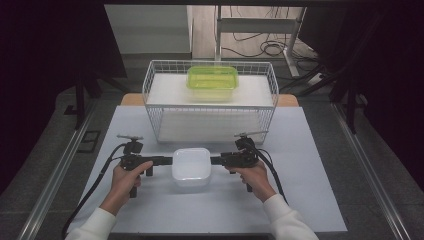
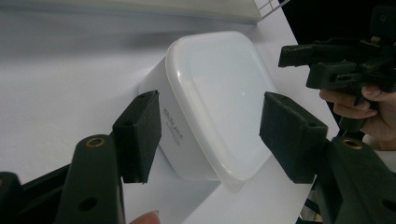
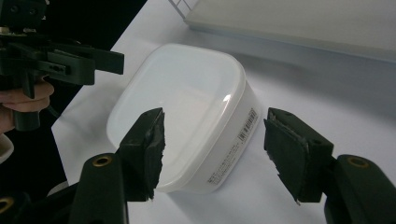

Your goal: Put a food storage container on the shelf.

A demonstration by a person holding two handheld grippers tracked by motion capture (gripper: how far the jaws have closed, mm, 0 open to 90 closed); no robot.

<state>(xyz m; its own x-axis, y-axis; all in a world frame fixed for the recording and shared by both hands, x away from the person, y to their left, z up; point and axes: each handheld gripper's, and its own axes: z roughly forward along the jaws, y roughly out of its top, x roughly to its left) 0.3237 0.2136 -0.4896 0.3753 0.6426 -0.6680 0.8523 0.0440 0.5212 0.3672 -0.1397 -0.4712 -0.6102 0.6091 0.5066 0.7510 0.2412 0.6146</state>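
The white box (image 1: 190,168) sits lidded on the table (image 1: 310,200) near its front edge, below the wire basket (image 1: 210,102). The left gripper (image 1: 167,160) and right gripper (image 1: 215,160) flank it, both spread. Each should probably close squarely on opposite walls under the lid rim, then lift level together.

White translucent container (image 1: 190,167), barcode label on its side; lime-green lidded box (image 1: 212,82); white wire-grid basket (image 1: 155,107); pale grey table mat (image 1: 300,150); 2 black grippers, left (image 1: 167,160), right (image 1: 215,160).
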